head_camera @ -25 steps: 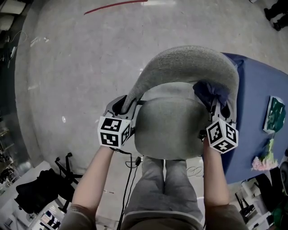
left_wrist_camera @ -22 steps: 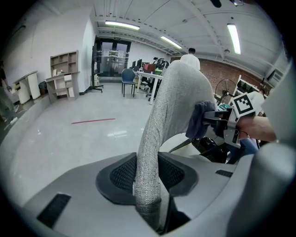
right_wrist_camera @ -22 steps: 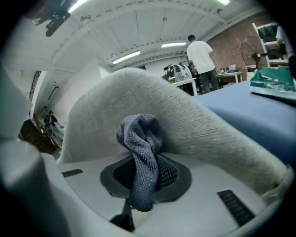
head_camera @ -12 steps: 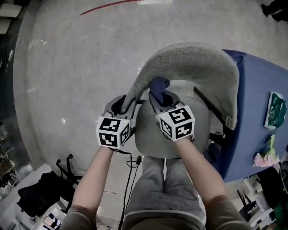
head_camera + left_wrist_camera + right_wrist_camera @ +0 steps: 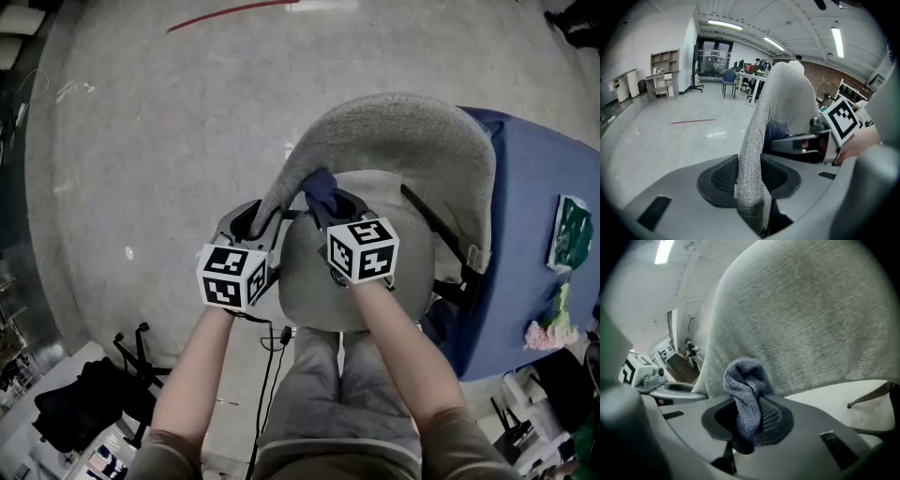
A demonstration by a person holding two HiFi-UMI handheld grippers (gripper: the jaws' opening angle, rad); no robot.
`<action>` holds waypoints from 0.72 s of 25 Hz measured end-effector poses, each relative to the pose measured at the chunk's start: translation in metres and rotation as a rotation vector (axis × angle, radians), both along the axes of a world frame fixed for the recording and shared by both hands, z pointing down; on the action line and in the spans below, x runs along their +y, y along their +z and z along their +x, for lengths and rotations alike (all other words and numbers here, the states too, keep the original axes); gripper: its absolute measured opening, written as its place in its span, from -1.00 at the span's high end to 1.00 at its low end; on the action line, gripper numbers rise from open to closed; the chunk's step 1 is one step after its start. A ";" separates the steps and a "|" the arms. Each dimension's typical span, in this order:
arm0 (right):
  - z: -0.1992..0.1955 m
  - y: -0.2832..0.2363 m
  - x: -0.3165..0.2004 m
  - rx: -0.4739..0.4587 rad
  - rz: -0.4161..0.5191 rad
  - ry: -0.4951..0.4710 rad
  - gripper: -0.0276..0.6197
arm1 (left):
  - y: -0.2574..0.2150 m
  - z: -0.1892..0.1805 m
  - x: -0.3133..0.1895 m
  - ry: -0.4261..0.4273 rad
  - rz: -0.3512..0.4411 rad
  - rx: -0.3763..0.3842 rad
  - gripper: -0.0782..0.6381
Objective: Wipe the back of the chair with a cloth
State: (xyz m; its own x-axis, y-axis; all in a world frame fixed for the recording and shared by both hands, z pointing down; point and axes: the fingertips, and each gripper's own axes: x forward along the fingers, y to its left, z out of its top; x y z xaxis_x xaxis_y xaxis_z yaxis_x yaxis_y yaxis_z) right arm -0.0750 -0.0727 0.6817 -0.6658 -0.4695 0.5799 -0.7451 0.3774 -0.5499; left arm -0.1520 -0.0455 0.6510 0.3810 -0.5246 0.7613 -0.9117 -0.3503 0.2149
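Observation:
A grey fabric chair back (image 5: pixel 403 131) curves round the seat (image 5: pixel 375 291) below me. My left gripper (image 5: pixel 257 221) is shut on the back's left edge, and the fabric edge (image 5: pixel 752 140) stands pinched between its pads. My right gripper (image 5: pixel 323 197) is shut on a bunched dark blue cloth (image 5: pixel 322 187). It holds the cloth against the inner face of the back, close to the left gripper. In the right gripper view the cloth (image 5: pixel 747 397) sticks up between the jaws in front of the chair back (image 5: pixel 811 319). The left gripper view shows the cloth (image 5: pixel 776 132) behind the fabric.
A table under a blue cover (image 5: pixel 544 178) stands right of the chair, with a green item (image 5: pixel 572 234) and a pink thing (image 5: pixel 548 333) on it. A black chair base (image 5: pixel 84 394) lies at lower left. Cables (image 5: pixel 272 352) run beneath the seat. Bare grey floor (image 5: pixel 169 131) spreads beyond.
My right gripper has carried the cloth from the right end of the chair back across to its left part, beside the left gripper. The left gripper has kept its hold.

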 end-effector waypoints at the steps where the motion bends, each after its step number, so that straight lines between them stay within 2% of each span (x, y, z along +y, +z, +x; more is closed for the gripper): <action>1: 0.015 0.001 -0.008 0.011 -0.003 0.051 0.70 | 0.000 0.000 0.000 -0.003 0.001 -0.005 0.38; 3: 0.052 0.003 -0.023 0.033 0.001 0.170 0.70 | 0.002 0.000 0.000 -0.006 -0.006 -0.017 0.38; 7: 0.140 -0.004 -0.050 0.099 0.037 0.415 0.70 | 0.004 0.000 0.001 0.005 -0.081 -0.007 0.37; 10: 0.183 -0.014 -0.051 0.165 0.052 0.488 0.70 | 0.005 -0.002 0.001 0.021 -0.136 -0.043 0.37; 14: 0.239 -0.017 -0.028 0.262 0.007 0.578 0.70 | 0.007 0.001 0.007 0.052 -0.224 -0.094 0.37; 16: 0.259 -0.019 -0.016 0.334 -0.014 0.590 0.70 | 0.001 -0.002 0.007 0.050 -0.237 -0.105 0.37; 18: 0.273 -0.025 -0.007 0.359 -0.046 0.606 0.70 | -0.008 -0.006 0.008 0.052 -0.243 -0.125 0.39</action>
